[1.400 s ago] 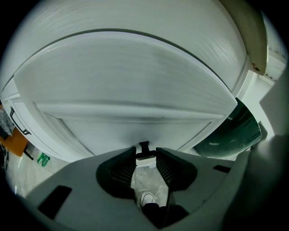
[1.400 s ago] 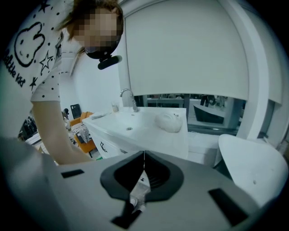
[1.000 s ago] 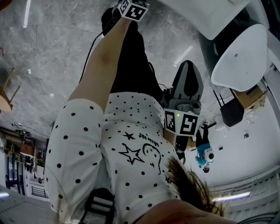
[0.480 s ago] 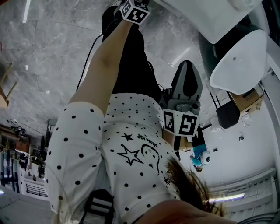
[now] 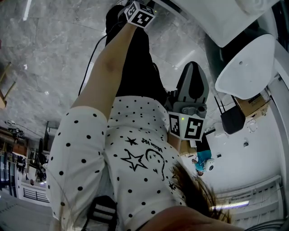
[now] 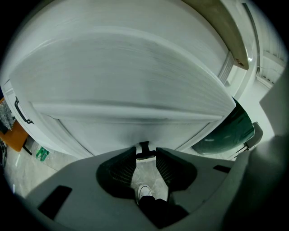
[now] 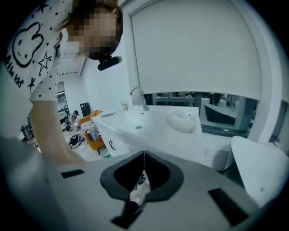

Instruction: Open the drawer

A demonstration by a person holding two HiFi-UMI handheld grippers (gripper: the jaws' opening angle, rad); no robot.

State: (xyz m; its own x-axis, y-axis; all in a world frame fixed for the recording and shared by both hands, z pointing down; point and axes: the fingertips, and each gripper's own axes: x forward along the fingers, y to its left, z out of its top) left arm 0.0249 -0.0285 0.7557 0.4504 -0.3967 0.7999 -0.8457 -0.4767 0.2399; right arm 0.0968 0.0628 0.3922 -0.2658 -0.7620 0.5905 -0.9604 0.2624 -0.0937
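The left gripper view is filled by a white drawer front (image 6: 135,90), blurred. A small black handle (image 6: 144,148) sits on its lower edge. My left gripper (image 6: 145,153) is shut on that handle, which bridges the two ribbed pads (image 6: 122,169). In the head view only the left gripper's marker cube (image 5: 138,12) shows, at the end of a stretched arm beside the white cabinet (image 5: 216,20). My right gripper (image 7: 143,155) is shut with nothing in it and hangs by the person's side (image 5: 193,85).
The right gripper view shows a white vanity top (image 7: 153,128) with a tap (image 7: 137,96), a white bundle (image 7: 183,122) and a black-handled drawer (image 7: 111,145). A white round seat (image 5: 248,61) stands to the right. The grey marble floor (image 5: 49,49) lies to the left.
The head view has drifted a little. The left gripper's marker cube sits slightly further right and lower. The right gripper has stayed where it was.
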